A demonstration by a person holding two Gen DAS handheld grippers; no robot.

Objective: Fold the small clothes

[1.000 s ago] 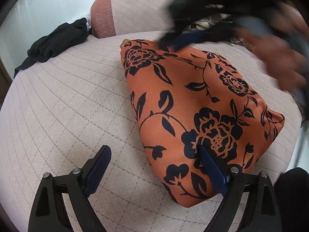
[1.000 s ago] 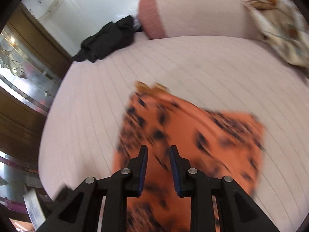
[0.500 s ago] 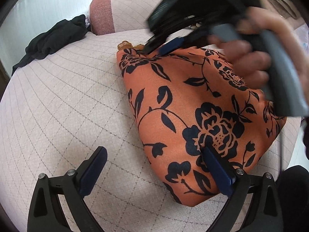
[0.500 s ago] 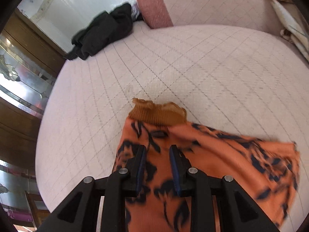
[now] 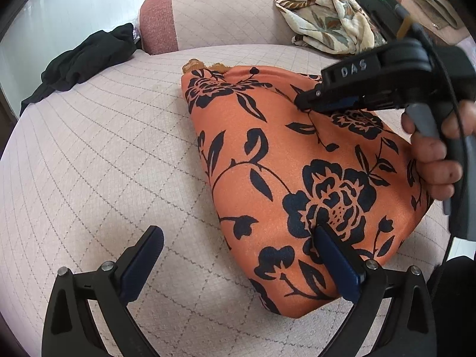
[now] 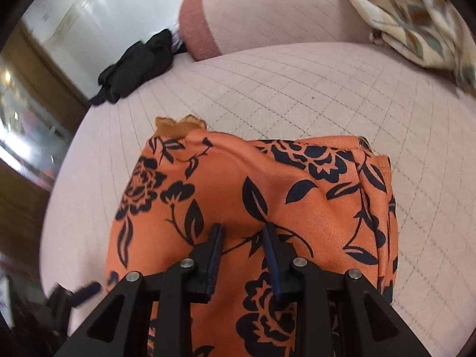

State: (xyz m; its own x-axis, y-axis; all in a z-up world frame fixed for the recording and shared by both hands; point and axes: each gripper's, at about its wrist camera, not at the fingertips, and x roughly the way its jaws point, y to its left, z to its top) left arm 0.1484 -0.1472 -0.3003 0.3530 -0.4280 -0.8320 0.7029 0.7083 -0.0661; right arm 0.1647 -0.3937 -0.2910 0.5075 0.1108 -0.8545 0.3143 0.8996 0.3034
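Over the orange flowered cloth (image 5: 267, 160) on the bed (image 5: 104, 148), my left hand-held gripper (image 5: 238, 247) waits wide open and empty, while my right hand-held gripper (image 6: 242, 238), jaws opening with nothing pinched, comes low to smooth the fold.

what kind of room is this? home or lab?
Most likely a home bedroom or living room. The orange floral garment lies on a quilted pink bed or sofa surface with a matching bolster behind it, other clothes are dropped around, such as a black garment, and wooden, glassy furniture stands alongside.
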